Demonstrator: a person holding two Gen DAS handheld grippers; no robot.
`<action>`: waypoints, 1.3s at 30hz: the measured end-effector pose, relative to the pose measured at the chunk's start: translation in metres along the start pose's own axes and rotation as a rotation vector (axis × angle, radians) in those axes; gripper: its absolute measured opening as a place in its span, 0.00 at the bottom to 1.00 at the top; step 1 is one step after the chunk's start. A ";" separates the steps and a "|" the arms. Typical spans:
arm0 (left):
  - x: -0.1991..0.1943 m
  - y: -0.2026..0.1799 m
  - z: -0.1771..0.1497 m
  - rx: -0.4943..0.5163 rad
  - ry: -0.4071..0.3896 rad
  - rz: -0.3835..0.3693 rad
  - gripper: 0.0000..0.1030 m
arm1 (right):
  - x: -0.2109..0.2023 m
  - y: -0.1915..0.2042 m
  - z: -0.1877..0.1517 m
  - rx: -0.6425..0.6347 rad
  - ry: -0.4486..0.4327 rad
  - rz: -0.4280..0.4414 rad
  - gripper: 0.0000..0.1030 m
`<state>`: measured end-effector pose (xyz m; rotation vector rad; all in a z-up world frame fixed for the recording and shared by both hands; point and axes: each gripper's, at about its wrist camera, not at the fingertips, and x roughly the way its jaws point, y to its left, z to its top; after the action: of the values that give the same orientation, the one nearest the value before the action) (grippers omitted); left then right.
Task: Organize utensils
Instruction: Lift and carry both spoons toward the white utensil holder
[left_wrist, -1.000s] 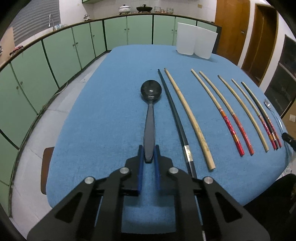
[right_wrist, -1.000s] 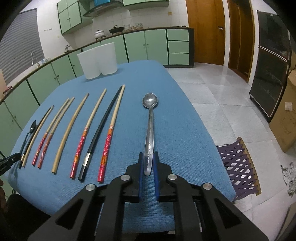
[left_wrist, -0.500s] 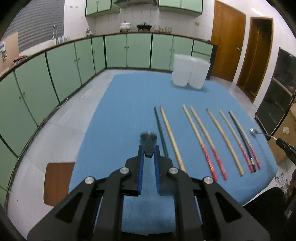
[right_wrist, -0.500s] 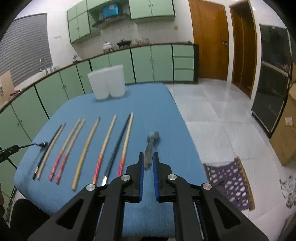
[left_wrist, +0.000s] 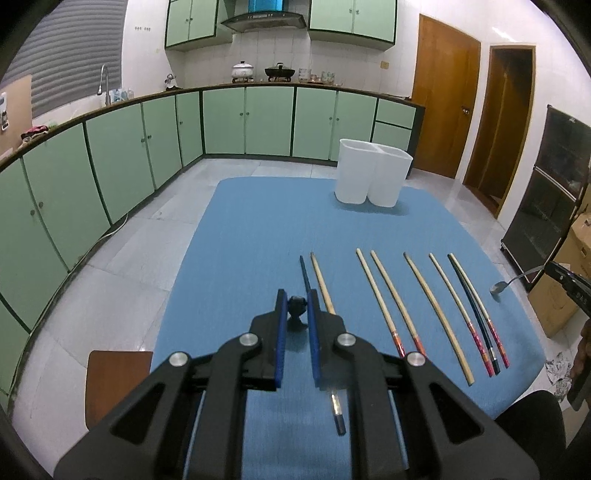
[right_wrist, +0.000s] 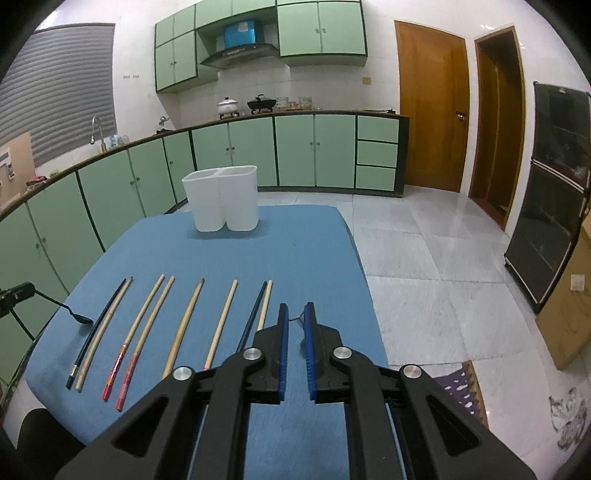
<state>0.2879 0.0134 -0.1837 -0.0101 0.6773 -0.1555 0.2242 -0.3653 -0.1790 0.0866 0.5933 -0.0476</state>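
My left gripper (left_wrist: 294, 301) is shut on the black spoon (left_wrist: 297, 309), held end-on above the blue table (left_wrist: 258, 229); the spoon also shows at the left in the right wrist view (right_wrist: 75, 314). My right gripper (right_wrist: 295, 314) is shut on the metal spoon (right_wrist: 300, 322), seen end-on; its bowl shows at the right in the left wrist view (left_wrist: 498, 287). Several chopsticks (left_wrist: 384, 295) lie in a row on the table (right_wrist: 184, 317). A white two-compartment holder (left_wrist: 371, 176) stands at the far end (right_wrist: 221, 201).
Green cabinets (left_wrist: 110, 158) line the left and back walls. A wooden stool (left_wrist: 114, 380) stands left of the table. A dark glass cabinet (right_wrist: 550, 221), a cardboard box (right_wrist: 569, 302) and a purple mat (right_wrist: 461, 384) are on the right.
Both grippers have lifted their spoons off the table and risen; the spoons now point forward, end-on, and the table lies farther below.
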 end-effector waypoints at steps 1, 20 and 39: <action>0.000 0.000 0.002 0.002 -0.003 -0.001 0.10 | 0.000 0.000 0.002 -0.004 0.000 0.003 0.08; 0.000 -0.017 0.068 0.067 -0.048 -0.114 0.10 | -0.001 0.006 0.063 -0.067 0.021 0.166 0.05; 0.086 -0.090 0.254 0.122 -0.197 -0.218 0.10 | 0.103 0.056 0.244 -0.139 0.016 0.317 0.01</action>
<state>0.5003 -0.0983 -0.0335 0.0179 0.4676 -0.4005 0.4493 -0.3345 -0.0316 0.0455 0.5912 0.3020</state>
